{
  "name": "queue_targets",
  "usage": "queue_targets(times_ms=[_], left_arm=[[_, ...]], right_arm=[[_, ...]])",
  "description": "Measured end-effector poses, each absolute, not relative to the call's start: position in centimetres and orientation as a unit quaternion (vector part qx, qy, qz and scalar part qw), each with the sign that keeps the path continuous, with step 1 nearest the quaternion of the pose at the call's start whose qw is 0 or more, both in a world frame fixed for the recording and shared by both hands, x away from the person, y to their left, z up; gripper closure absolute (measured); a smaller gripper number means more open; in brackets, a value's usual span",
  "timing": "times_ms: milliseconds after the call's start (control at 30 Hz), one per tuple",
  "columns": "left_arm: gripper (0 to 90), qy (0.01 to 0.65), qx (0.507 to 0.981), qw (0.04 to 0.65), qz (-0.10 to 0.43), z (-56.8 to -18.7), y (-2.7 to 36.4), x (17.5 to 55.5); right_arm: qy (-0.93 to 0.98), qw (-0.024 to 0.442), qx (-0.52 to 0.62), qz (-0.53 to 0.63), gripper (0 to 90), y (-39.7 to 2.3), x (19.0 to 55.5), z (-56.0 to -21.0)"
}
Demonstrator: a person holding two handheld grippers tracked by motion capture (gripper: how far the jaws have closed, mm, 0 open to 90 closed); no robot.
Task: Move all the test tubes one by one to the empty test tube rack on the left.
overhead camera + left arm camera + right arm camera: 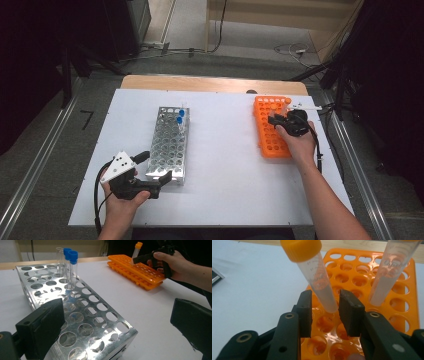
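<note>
From my remote seat, the high view came through soft and low in detail, with the white rectangular worktop [220, 150] evenly lit from overhead and the room beyond its far edge and both sides falling to near black. Shadows on the worktop were faint and short. The shiny perforated metal tube rack [75, 315] threw patchy glare and mirror-like reflections in the left gripper view, where the near black jaws were blurred. In the right gripper view I saw the clear plastic tube with the orange screw cap [312, 272] slightly soft, the bright orange plastic rack [402, 310] glossy with small highlights, and the far worktop washed out.
</note>
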State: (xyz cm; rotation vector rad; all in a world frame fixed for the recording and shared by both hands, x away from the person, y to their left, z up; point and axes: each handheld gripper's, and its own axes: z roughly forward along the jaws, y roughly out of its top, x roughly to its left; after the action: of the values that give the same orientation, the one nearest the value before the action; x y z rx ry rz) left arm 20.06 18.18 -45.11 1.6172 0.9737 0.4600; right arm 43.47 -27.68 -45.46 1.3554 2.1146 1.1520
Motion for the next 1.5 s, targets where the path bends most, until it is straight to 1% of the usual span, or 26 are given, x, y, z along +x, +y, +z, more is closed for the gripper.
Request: queue_targets(times_ms=[167, 400, 600, 833, 967, 1267, 1500], left_arm=[[0.0, 0.414, 0.687, 0.564, 0.195, -45.1, 18.1, 20.0], [0.0, 0.414, 0.688, 0.563, 0.195, -45.1, 18.0, 20.1], [0.0, 0.413, 0.687, 0.565, 0.196, -45.0, 18.0, 20.1], [0.0, 0.404, 0.689, 0.567, 0.2, -44.5, 17.5, 20.2], [0.0, 0.395, 0.695, 0.564, 0.206, -44.1, 16.9, 20.2], [0.0, 0.37, 0.713, 0.565, 0.189, -43.6, 15.1, 20.8], [0.6, 0.354, 0.723, 0.564, 0.185, -43.4, 13.7, 21.2]], right_arm=[[0.758, 0.213, 0.47, 0.4, 61.7, -27.0, 44.0, -45.3], [0.769, 0.237, 0.461, 0.374, 71.6, -26.3, 44.6, -45.4], [0.768, 0.248, 0.449, 0.382, 72.5, -26.6, 44.2, -45.2], [0.753, 0.265, 0.432, 0.419, 72.6, -27.3, 42.7, -43.6], [0.752, 0.264, 0.42, 0.434, 72.6, -27.5, 41.5, -42.8], [0.757, 0.229, 0.393, 0.469, 72.6, -27.5, 37.7, -42.4], [0.761, 0.207, 0.374, 0.488, 72.6, -27.3, 34.9, -42.5]])
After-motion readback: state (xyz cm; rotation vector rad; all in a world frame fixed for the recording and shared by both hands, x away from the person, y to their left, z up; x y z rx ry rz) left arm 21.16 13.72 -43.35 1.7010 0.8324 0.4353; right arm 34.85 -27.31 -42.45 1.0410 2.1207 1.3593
